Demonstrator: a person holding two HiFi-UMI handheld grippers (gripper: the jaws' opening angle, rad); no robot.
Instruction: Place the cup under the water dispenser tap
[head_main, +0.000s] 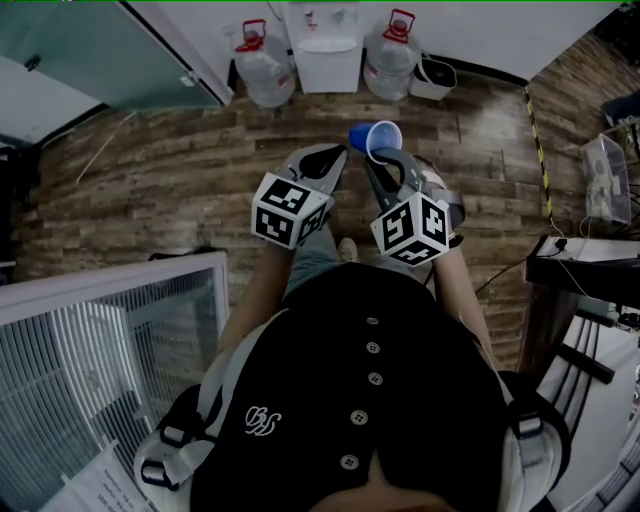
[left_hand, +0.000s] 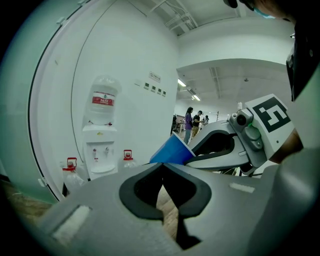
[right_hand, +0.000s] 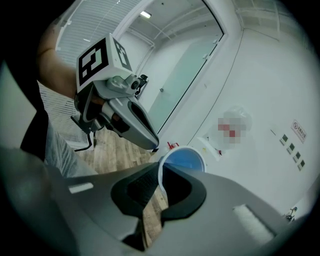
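The blue plastic cup with a white rim is in the air above the brown wood-plank floor, tipped over so that its mouth faces back along the right gripper. In the right gripper view the two jaws are clamped on the cup's rim, one pad inside the mouth and one outside. Just beside it, the left gripper has its jaws together with nothing between them, its tip close to the cup's side but not touching. The white water dispenser stands against the wall well ahead of the cup, between two clear water jugs with red handles.
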